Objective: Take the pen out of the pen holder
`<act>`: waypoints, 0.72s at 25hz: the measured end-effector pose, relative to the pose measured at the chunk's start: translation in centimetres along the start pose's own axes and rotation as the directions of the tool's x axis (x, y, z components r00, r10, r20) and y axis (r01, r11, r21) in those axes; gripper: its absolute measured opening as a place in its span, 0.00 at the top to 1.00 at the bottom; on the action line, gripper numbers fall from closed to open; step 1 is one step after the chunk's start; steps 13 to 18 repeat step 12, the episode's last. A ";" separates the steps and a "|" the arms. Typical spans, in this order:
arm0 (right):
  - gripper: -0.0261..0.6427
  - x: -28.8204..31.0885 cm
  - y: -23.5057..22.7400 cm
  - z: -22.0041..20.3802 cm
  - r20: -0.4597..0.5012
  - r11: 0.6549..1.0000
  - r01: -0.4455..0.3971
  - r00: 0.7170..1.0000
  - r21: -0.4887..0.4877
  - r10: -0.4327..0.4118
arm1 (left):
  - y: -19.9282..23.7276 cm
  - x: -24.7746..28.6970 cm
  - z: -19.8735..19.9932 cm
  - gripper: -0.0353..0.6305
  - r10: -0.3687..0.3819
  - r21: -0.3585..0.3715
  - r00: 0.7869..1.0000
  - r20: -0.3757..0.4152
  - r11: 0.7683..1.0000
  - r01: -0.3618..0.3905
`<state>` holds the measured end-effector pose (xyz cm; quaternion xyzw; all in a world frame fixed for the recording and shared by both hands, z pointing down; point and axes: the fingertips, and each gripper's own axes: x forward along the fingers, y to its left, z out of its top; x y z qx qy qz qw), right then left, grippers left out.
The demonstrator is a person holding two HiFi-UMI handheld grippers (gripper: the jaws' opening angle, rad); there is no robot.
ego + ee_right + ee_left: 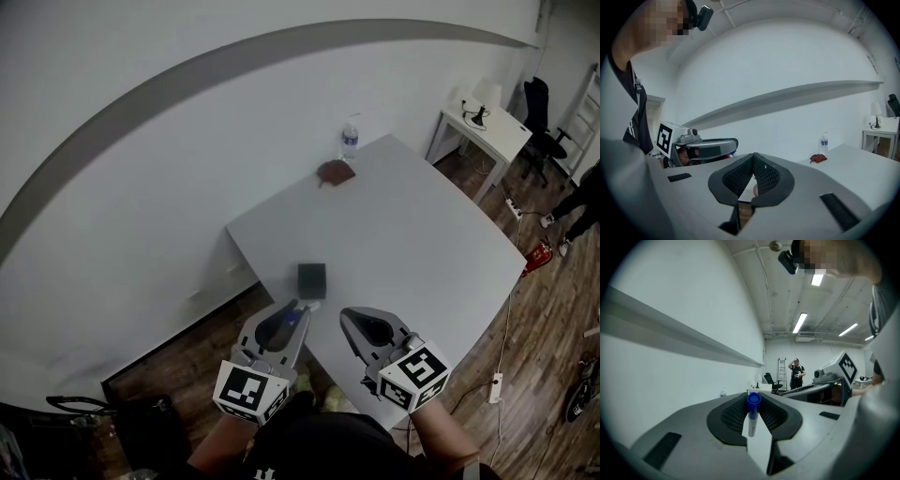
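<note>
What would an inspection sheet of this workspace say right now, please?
Surface: grey table, few things on it.
Job's things: black pen holder near the front edge; blue-capped pen held outside it.
Clutter: water bottle and brown object at the far corner.
Grippers: left claw shut on the pen; right claw shut, empty.
Cables: power strip with its lead on the floor.
Surroundings: wooden floor, white side desk, office chair.

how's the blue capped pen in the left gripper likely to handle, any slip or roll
The pen looks slim and rigid, so it should not bend in the left gripper. Its barrel looks smooth and round, and it is pinched at one spot, so it may pivot between the pads. Laid on the flat table, it would probably roll.
</note>
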<state>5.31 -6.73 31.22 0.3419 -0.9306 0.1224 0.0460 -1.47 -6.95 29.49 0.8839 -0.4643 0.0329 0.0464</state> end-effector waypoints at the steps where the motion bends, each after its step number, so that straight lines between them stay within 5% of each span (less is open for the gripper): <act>1: 0.94 0.1 0.0 0.0 0.000 1.000 0.002 1.000 0.000 -0.002 | 0.1 0.0 0.0 0.84 0.001 -0.002 1.000 0.000 1.000 -0.001; 18: 0.94 0.7 -0.6 0.0 -0.009 1.000 0.015 1.000 -0.001 -0.015 | 0.6 0.7 0.2 0.84 -0.006 -0.005 1.000 0.008 1.000 0.006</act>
